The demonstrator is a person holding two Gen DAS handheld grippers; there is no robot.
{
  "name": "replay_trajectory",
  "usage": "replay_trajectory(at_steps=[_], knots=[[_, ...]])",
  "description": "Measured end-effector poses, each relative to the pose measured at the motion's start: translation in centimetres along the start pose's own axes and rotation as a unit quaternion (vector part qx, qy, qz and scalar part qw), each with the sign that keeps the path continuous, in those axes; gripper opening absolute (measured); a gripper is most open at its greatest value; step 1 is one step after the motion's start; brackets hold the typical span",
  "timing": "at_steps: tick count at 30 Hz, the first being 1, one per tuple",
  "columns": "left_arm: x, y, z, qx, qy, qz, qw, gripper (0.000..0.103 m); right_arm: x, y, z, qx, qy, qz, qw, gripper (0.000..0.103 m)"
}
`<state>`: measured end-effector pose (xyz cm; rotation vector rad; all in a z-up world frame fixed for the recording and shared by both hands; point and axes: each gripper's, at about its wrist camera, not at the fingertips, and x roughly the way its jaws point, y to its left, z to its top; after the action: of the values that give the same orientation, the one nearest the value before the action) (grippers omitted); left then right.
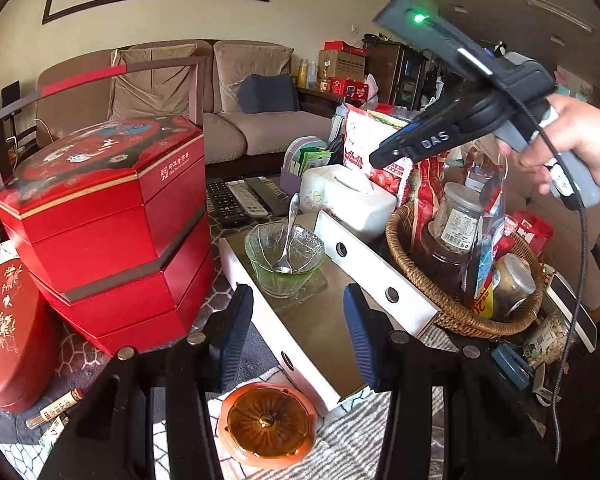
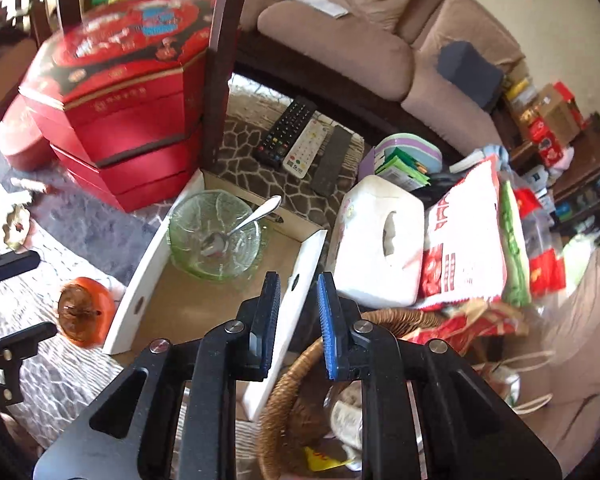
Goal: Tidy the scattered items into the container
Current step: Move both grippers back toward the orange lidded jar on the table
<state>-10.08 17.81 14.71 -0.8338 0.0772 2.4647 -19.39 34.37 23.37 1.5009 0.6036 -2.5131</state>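
Observation:
A shallow white cardboard tray (image 1: pixel 374 268) (image 2: pixel 148 276) lies on the table. In it stands a green glass bowl (image 1: pixel 286 258) (image 2: pixel 216 236) with a metal spoon (image 1: pixel 290 232) (image 2: pixel 240 224) inside. My left gripper (image 1: pixel 298 330) is open and empty, low over the tray's near end. An orange lidded ceramic dish (image 1: pixel 268 424) (image 2: pixel 85 311) sits on the cloth just outside the tray. My right gripper (image 2: pixel 299 312) is open with a narrow gap, empty, above the tray's right wall. It also shows in the left wrist view (image 1: pixel 384 158), held high over the tissue box.
A tall red tiered gift box (image 1: pixel 108 216) (image 2: pixel 124 92) stands left of the tray. A wicker basket (image 1: pixel 460 312) (image 2: pixel 296 380) full of jars and packets sits right. A white tissue box (image 1: pixel 348 196) (image 2: pixel 380 248), remotes (image 1: pixel 240 200) (image 2: pixel 300 140) and snack bags (image 2: pixel 464 240) lie behind.

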Motion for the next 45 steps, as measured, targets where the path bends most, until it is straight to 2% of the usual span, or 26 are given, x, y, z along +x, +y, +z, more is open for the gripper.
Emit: replay_trajectory(at_steps=[7,12,14,16,17,19,21,22,24,25,26,29,30,34,38,41,43,45], knots=[[-4.5,-1.4,-0.3,0.009,0.000,0.022,0.9997,0.047,-8.3,2.6,-6.7,0.067,-0.107,0.087,0.988,0.023],[-8.3,-1.9,-1.4,0.001,0.002,0.031,0.9995,0.047,-12.6,4.9,-11.8,0.120,-0.208,0.128,0.962,0.024],[-10.4,-1.7,-1.8,-0.009,-0.003,0.030,0.9995,0.047,-14.0,5.9,-13.8,0.142,-0.239,0.148,0.949,0.032],[-12.6,-1.6,-2.2,-0.021,-0.009,0.029,0.9993,0.047,-15.2,7.1,-15.7,0.162,-0.267,0.152,0.938,0.051],[-13.6,-1.5,-2.4,-0.025,-0.010,0.029,0.9992,0.047,-15.9,7.9,-16.5,0.167,-0.277,0.145,0.935,0.058],[-15.6,-1.5,-3.0,-0.028,-0.013,0.033,0.9990,0.047,-17.3,9.6,-18.2,0.171,-0.291,0.141,0.931,0.086],[-17.5,-1.6,-3.7,-0.030,-0.015,0.036,0.9988,0.047,-18.5,10.8,-19.7,0.180,-0.311,0.180,0.915,0.093],[-18.3,-1.7,-4.0,-0.035,-0.015,0.033,0.9987,0.047,-18.9,11.0,-20.3,0.198,-0.319,0.217,0.901,0.093],[-19.8,-1.9,-4.7,-0.054,-0.014,0.018,0.9983,0.047,-19.5,11.1,-21.8,0.247,-0.340,0.294,0.858,0.095],[-20.6,-2.1,-5.1,-0.059,-0.016,0.013,0.9980,0.047,-19.6,11.1,-22.0,0.268,-0.334,0.315,0.847,0.098],[-21.3,-2.4,-5.4,-0.060,-0.017,0.012,0.9980,0.047,-19.6,11.3,-22.0,0.280,-0.319,0.327,0.844,0.098],[-22.9,-3.6,-6.2,-0.044,-0.019,0.024,0.9985,0.047,-20.2,12.7,-22.2,0.272,-0.305,0.317,0.856,0.098],[-23.4,-3.9,-6.4,-0.037,-0.020,0.030,0.9986,0.047,-20.7,13.3,-22.5,0.258,-0.315,0.306,0.861,0.098],[-24.8,-3.7,-7.6,-0.031,-0.015,0.045,0.9984,0.047,-22.3,14.7,-23.8,0.222,-0.352,0.278,0.866,0.098],[-25.5,-1.0,-10.2,-0.045,-0.018,0.077,0.9959,0.053,-22.2,15.9,-25.7,0.199,-0.394,0.226,0.868,0.100],[-25.6,2.0,-12.3,-0.074,-0.026,0.087,0.9931,0.053,-19.6,16.4,-25.6,0.194,-0.377,0.192,0.885,0.101],[-25.5,4.1,-13.6,-0.095,-0.029,0.095,0.9905,0.054,-17.3,16.4,-25.2,0.197,-0.359,0.195,0.891,0.100],[-25.3,6.2,-14.7,-0.123,-0.029,0.105,0.9864,0.059,-15.4,16.4,-24.7,0.201,-0.344,0.195,0.896,0.100]])
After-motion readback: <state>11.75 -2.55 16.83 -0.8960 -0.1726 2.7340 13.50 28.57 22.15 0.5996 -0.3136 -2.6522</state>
